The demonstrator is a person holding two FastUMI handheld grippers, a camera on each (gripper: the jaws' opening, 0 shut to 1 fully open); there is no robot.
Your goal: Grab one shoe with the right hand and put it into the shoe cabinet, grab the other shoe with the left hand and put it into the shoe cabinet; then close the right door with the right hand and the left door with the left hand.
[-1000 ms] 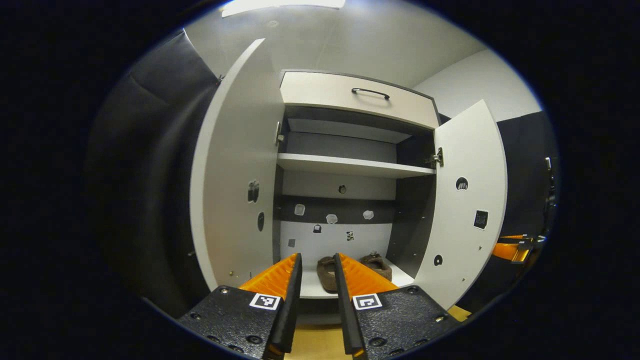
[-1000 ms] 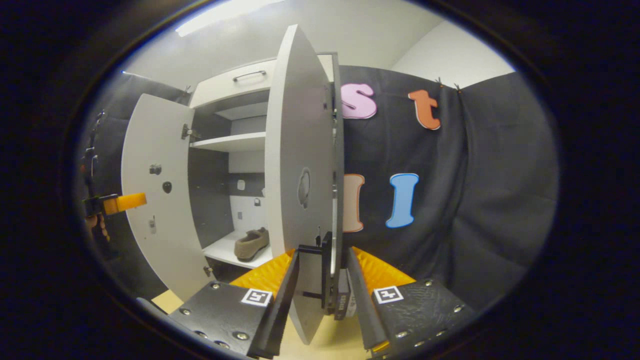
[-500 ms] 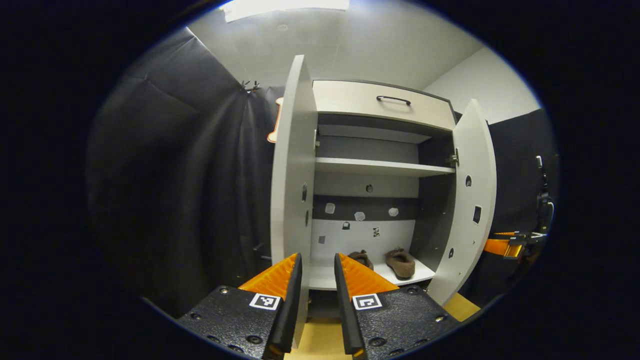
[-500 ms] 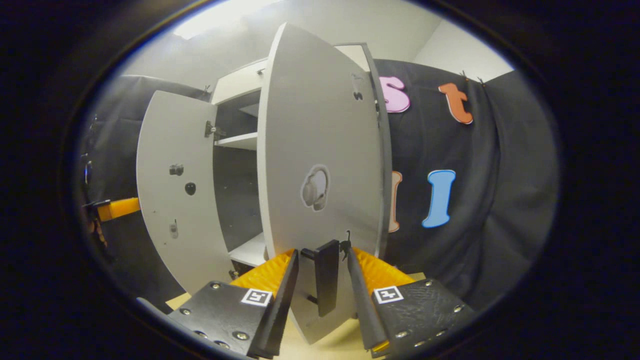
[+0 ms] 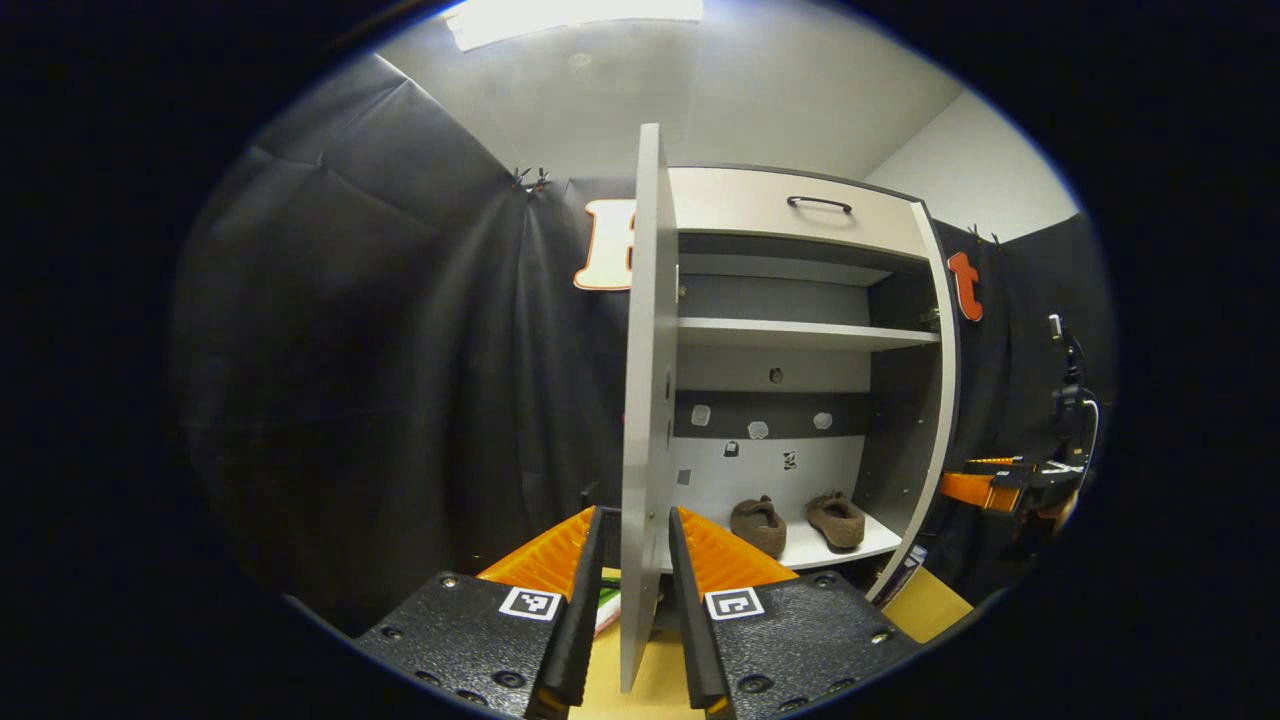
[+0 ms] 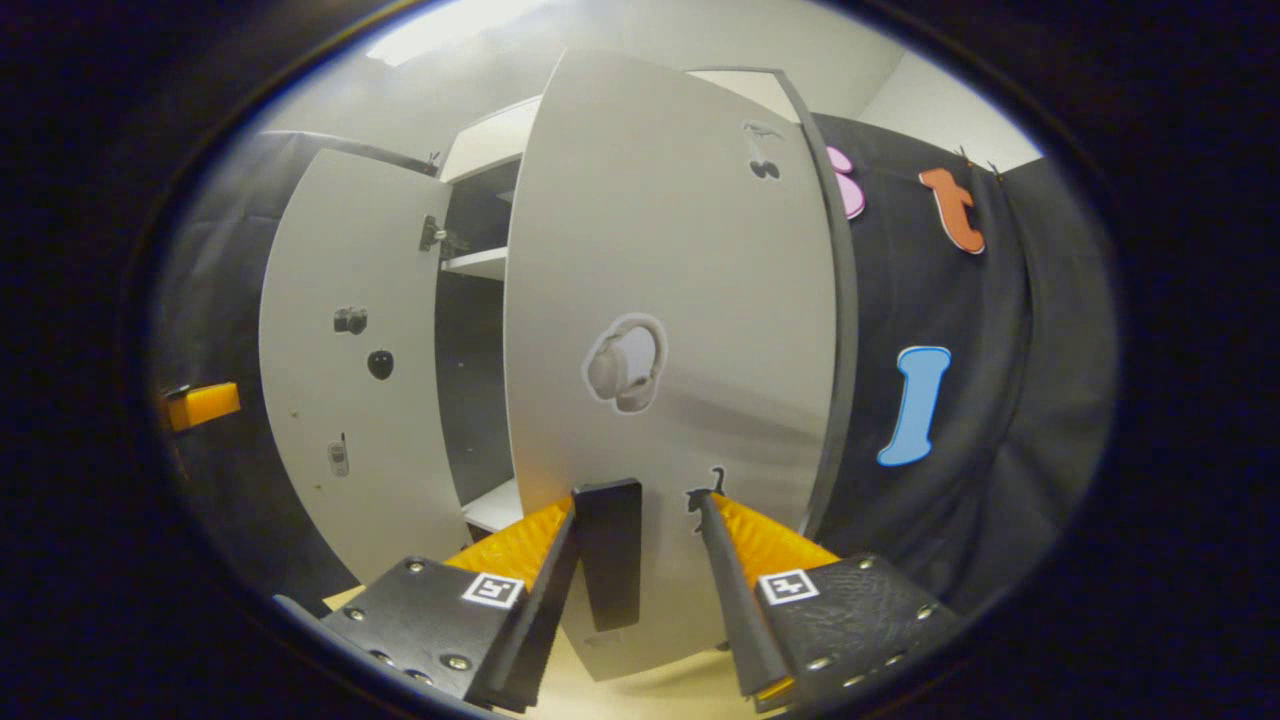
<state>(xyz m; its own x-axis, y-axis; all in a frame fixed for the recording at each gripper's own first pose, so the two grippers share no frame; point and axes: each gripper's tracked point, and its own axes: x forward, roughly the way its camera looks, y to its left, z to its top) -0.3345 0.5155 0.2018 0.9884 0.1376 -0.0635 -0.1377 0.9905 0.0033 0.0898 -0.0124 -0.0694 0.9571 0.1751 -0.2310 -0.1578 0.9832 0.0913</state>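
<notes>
Brown shoes (image 5: pixel 795 522) are seen lower right in the cabinet (image 5: pixel 800 200); the left door (image 5: pixel 643 400) stands between the parted left gripper (image 5: pixel 636 560) fingers; the right gripper (image 6: pixel 640 560) gapes around the right door's (image 6: pixel 670 300) handle (image 6: pixel 608 550)

The left door (image 5: pixel 645 400) stood edge-on between my left gripper (image 5: pixel 635 560) fingers, blocking straight entry. Right of it the cabinet mouth gaped (two shoes (image 5: pixel 797 522) on the bottom shelf (image 5: pixel 850 545)). The right door (image 6: pixel 670 350) walled off my right gripper (image 6: pixel 640 560).

no readable words or numbers, square black-and-white coded markers (image 5: pixel 529 602) on gripper bodies, small picture stickers (image 6: pixel 624 364) on pale grey cabinet doors
</notes>
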